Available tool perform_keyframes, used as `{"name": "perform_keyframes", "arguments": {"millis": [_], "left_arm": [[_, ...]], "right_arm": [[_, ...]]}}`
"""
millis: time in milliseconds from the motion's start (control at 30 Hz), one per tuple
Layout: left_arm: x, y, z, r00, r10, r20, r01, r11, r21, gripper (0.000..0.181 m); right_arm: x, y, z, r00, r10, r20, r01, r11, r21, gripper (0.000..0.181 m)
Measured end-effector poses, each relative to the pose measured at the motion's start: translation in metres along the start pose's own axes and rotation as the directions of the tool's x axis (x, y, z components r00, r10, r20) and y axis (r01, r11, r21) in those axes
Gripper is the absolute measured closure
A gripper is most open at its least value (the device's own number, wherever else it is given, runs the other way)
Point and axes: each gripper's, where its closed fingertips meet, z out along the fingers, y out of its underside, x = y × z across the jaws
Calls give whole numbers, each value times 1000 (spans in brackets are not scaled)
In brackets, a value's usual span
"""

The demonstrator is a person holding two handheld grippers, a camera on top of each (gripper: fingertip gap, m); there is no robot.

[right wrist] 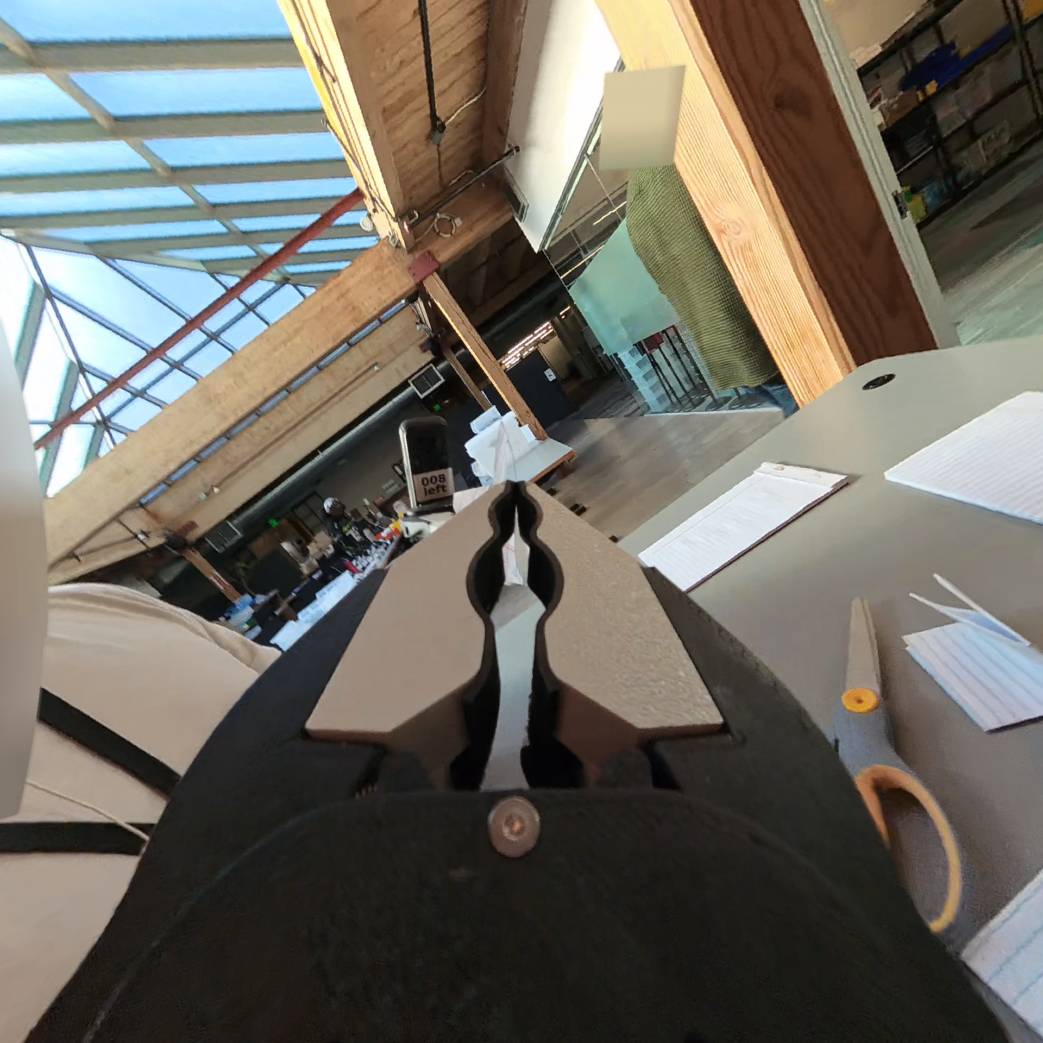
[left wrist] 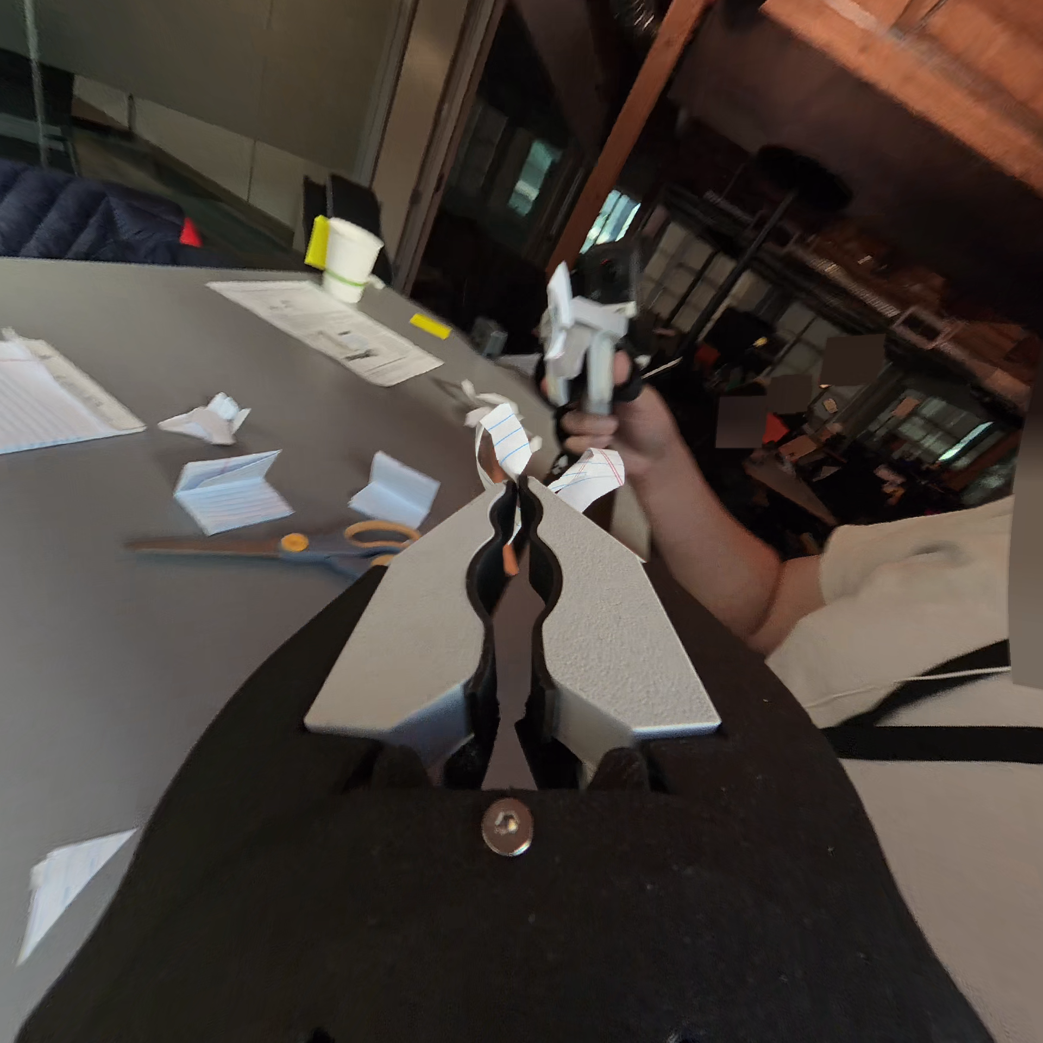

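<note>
My left gripper (left wrist: 518,490) is shut, and a curled strip of lined paper (left wrist: 505,437) is pinched at its tips above the grey table (left wrist: 141,649). Beyond it in the left wrist view, a hand holds my right gripper (left wrist: 590,344), with crumpled white paper (left wrist: 570,327) bunched in its fingers. In the right wrist view my right gripper (right wrist: 516,490) is shut with lined paper (right wrist: 515,556) showing between its jaws. Both grippers are raised off the table and face each other.
Orange-handled scissors (left wrist: 293,544) lie on the table and show in the right wrist view (right wrist: 863,677). Two folded lined pieces (left wrist: 231,496) (left wrist: 395,491), a crumpled scrap (left wrist: 209,420), a notepad (left wrist: 39,395), a printed sheet (left wrist: 327,333) and a white cup (left wrist: 350,259) lie around. The gap from one gripper's tips to the other's is roughly 15 cm. The crumpled scrap (left wrist: 209,420) is about 35 cm from my right fingertips.
</note>
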Motion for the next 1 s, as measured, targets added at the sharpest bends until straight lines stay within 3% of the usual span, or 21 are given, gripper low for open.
{"name": "perform_keyframes", "arguments": {"millis": [100,200,267,333,400,467,533,600,733,800,1000], "left_arm": [[-53,41,16,977,117,178,-79,975,-209,181],[-96,75,25,952,164,259,-59,928,-369,176],[-115,87,25,935,175,310,-16,890,-456,128],[-116,72,17,908,236,347,-52,884,-465,118],[-93,35,12,886,314,342,-172,907,-385,124],[-35,-6,22,889,393,234,-342,911,-229,133],[22,-25,44,856,504,115,-493,862,-114,144],[38,-16,70,820,568,74,-552,819,-158,144],[34,4,101,916,401,-11,-396,899,-187,116],[33,8,105,906,423,6,-417,895,-161,119],[66,27,114,874,481,-71,-486,861,-149,150]], "right_arm": [[23,12,2,988,147,-43,-146,989,11,181],[41,24,5,953,297,-59,-294,955,47,181],[53,32,5,928,363,-88,-357,931,76,181],[62,38,5,921,358,-153,-347,933,95,181],[67,42,4,918,326,-225,-310,945,105,181],[70,45,3,909,289,-299,-264,957,123,181],[68,46,4,901,238,-363,-203,970,134,181],[57,46,8,898,171,-405,-130,983,127,181],[20,45,12,904,75,-421,-13,989,149,181],[4,48,6,898,58,-437,11,988,154,181],[-32,63,-32,857,15,-515,73,986,150,181]]}}
